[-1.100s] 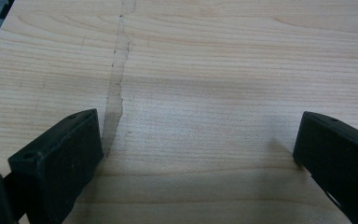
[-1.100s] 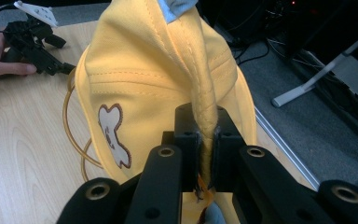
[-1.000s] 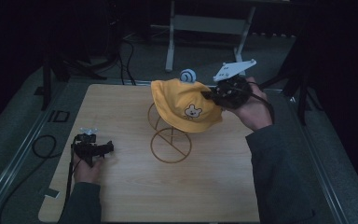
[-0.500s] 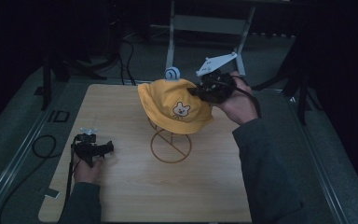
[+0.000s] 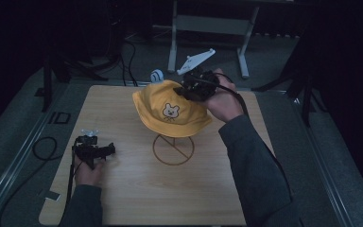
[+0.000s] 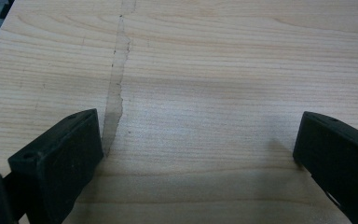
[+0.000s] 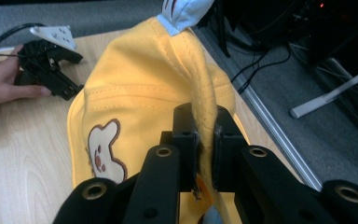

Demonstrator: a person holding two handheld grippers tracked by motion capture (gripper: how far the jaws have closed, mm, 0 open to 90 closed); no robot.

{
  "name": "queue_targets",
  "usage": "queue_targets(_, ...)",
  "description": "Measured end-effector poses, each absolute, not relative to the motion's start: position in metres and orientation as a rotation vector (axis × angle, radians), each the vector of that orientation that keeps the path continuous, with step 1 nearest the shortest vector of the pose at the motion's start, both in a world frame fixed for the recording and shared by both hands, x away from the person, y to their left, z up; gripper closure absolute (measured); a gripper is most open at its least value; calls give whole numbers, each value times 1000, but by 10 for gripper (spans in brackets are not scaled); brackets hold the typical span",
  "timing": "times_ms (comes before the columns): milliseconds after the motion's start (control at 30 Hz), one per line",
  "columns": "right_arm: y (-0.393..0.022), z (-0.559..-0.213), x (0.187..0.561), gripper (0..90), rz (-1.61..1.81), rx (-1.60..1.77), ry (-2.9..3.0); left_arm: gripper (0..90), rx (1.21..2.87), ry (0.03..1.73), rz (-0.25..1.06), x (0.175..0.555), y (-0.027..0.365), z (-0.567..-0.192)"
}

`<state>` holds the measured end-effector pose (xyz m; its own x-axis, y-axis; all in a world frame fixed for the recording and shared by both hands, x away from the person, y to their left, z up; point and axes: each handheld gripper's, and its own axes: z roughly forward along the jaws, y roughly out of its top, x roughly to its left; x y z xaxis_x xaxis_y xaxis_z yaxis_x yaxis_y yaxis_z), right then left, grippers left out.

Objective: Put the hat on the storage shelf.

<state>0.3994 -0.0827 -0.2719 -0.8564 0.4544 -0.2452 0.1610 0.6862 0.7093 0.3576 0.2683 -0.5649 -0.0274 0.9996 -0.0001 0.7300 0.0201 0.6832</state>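
Yellow hat [image 5: 172, 109], bear patch: over wire stand [image 5: 173, 149], surface [image 5: 137, 198] centre; brim pinched by right tongs [image 7: 204, 140] at 2 o'clock for positioning. Left tongs [image 6: 196, 154] wide open, empty, parked at 8 o'clock.

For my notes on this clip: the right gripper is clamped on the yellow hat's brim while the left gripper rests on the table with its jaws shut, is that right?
Not quite: the left gripper rests on the table with its jaws wide open, as the left gripper view shows. The right gripper is indeed clamped on the yellow hat.
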Motion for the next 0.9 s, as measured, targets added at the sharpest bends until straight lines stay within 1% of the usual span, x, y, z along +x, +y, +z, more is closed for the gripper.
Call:
queue_targets(200, -70, -286, 403, 794, 887, 466, 2558, 14, 1762, 1809, 714, 358, 268, -565)
queue_targets(333, -71, -288, 404, 777, 881, 474, 2555, 13, 1761, 1809, 715, 358, 268, -565)
queue_targets(433, -72, -288, 404, 658, 896, 484, 2560, 13, 1760, 1809, 715, 358, 268, -565)
queue_targets(533, -74, -287, 402, 474, 904, 476, 2597, 13, 1760, 1809, 715, 358, 268, -565)
queue_targets(700, -78, -284, 401, 311, 910, 535, 2525, 14, 1762, 1809, 714, 358, 268, -565)
queue_targets(767, -81, -282, 401, 270, 922, 563, 2499, 13, 1761, 1809, 714, 358, 268, -565)
queue_targets(867, -84, -279, 400, 261, 935, 575, 2484, 13, 1761, 1809, 714, 358, 268, -565)
queue_targets(900, -87, -278, 399, 233, 947, 585, 2475, 13, 1761, 1809, 714, 358, 268, -565)
